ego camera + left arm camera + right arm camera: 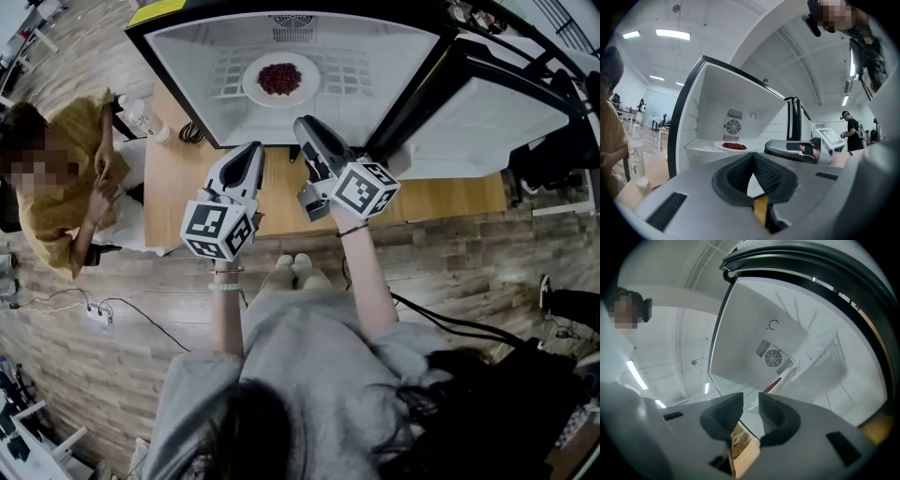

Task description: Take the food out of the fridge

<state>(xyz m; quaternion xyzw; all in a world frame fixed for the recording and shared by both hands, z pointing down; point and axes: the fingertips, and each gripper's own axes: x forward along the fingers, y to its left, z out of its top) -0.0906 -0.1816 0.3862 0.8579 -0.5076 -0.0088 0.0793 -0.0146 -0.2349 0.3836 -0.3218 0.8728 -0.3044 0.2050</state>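
A white plate (279,79) of red food sits on the shelf inside the open white fridge (187,56). The plate (734,146) lies ahead of my left gripper (752,157), whose pad tips touch with nothing between them. In the head view the left gripper (251,150) hangs just outside the fridge's front edge. My right gripper (302,125) reaches to the fridge opening, short of the plate. Seen from the right gripper (751,401), its jaws stand apart and empty, tilted, with the red food (772,384) beyond them.
The fridge door (487,117) stands swung open at the right. The fridge rests on a wooden table (173,192) with a water bottle (142,118) at its left end. A seated person in yellow (56,187) is close by on the left. A power strip (98,314) lies on the floor.
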